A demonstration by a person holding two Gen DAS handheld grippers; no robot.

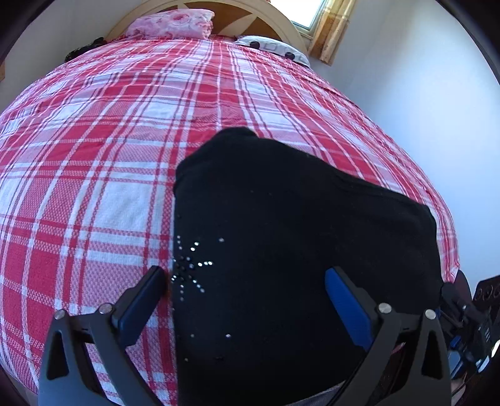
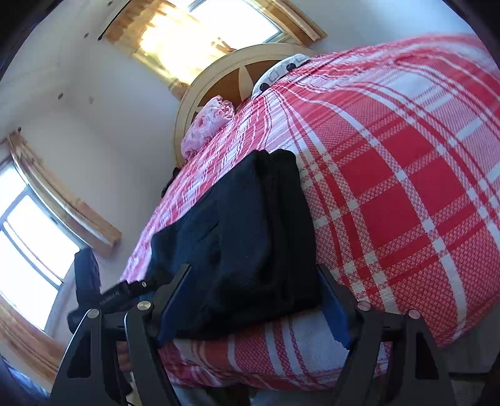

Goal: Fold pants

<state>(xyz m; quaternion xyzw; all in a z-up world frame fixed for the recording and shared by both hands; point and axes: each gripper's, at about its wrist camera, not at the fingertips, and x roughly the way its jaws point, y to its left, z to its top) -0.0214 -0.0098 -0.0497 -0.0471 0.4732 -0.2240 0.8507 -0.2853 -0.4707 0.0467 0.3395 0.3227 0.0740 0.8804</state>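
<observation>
The black pants [image 1: 300, 234] lie folded in a compact stack on the red and white plaid bedspread [image 1: 93, 156]. Small shiny studs [image 1: 190, 268] dot their near left part. My left gripper [image 1: 245, 278] is open just above the pants' near edge, its left finger over the bedspread and its right finger over the fabric. In the right wrist view the folded pants [image 2: 240, 243] lie near the bed's edge. My right gripper [image 2: 253, 274] is open with a finger on each side of the stack's near end, holding nothing.
A pink floral pillow [image 1: 175, 23] and a white patterned pillow [image 1: 275, 48] lie at the wooden headboard [image 2: 215, 78]. A white wall [image 1: 422, 109] runs along the bed's right side. Windows [image 2: 31, 237] with wooden frames sit behind. The left gripper's body [image 2: 93, 290] shows at the bed's edge.
</observation>
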